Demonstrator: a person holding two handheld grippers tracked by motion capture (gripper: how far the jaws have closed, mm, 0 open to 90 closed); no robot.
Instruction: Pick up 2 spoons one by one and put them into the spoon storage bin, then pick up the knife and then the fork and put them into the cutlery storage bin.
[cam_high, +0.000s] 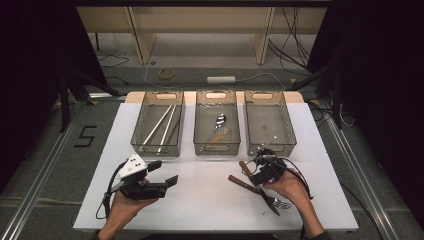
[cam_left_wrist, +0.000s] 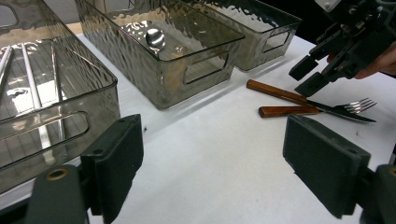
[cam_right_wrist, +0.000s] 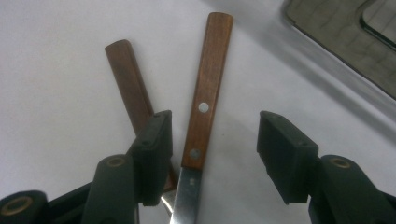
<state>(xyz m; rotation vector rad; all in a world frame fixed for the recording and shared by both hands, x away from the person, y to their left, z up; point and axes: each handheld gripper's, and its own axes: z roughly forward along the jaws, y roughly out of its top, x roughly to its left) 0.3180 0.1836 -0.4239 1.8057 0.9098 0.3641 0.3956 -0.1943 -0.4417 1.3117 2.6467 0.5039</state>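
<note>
My right gripper (cam_right_wrist: 212, 154) hangs over the wooden-handled knife (cam_right_wrist: 205, 100), jaws partly open, its handle between the pads but untouched. The knife lies on the white table (cam_high: 200, 200), crossing the wooden-handled fork (cam_left_wrist: 299, 110), just in front of the rightmost tray (cam_high: 270, 125). My left gripper (cam_left_wrist: 229, 172) rests wide open and holds nothing.
</note>
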